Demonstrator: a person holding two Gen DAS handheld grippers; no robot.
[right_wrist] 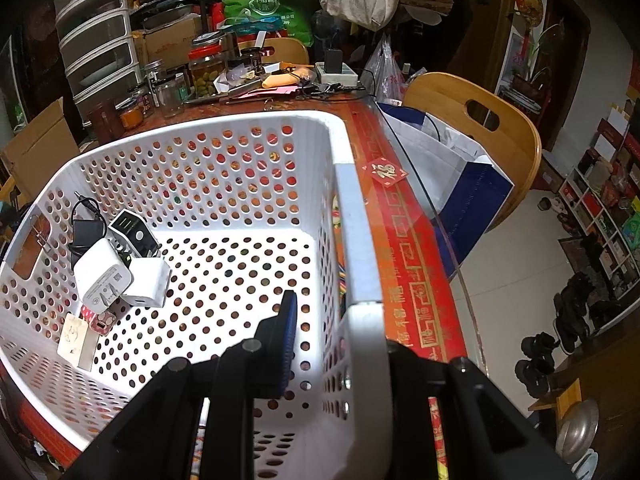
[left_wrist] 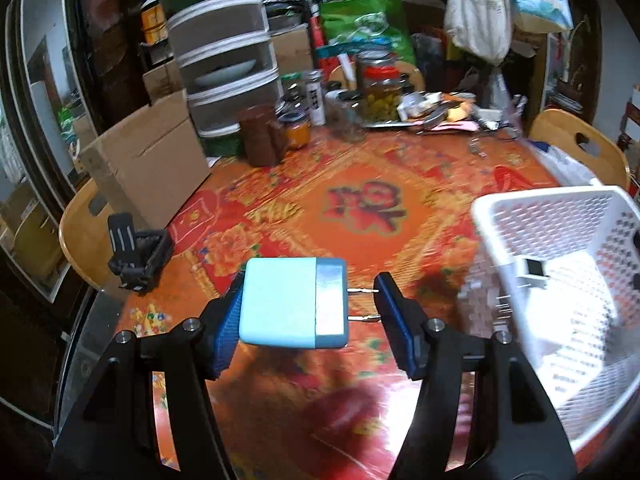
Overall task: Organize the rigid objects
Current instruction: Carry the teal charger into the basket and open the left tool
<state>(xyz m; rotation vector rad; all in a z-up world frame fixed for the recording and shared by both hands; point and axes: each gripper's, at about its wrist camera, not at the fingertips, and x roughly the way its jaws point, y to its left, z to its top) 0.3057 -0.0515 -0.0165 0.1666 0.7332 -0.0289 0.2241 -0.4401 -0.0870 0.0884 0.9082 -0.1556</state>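
Observation:
My left gripper (left_wrist: 306, 312) is shut on a light blue plug charger (left_wrist: 294, 304), its metal prongs pointing right against the right pad, held above the red patterned tabletop (left_wrist: 360, 208). The white perforated basket (left_wrist: 560, 216) stands to its right. In the right wrist view my right gripper (right_wrist: 340, 340) is shut on the basket's right rim (right_wrist: 360, 240), one finger (right_wrist: 286, 340) inside the basket and the other hidden outside the wall. Several chargers (right_wrist: 120, 268) lie in the basket's left part.
A black phone holder (left_wrist: 136, 256) sits at the table's left edge beside a cardboard box (left_wrist: 148, 168). Jars (left_wrist: 376, 88), a drawer unit (left_wrist: 224, 64) and clutter fill the far side. Wooden chairs (right_wrist: 476, 128) stand around; a paper bag (right_wrist: 452, 168) rests on the right chair.

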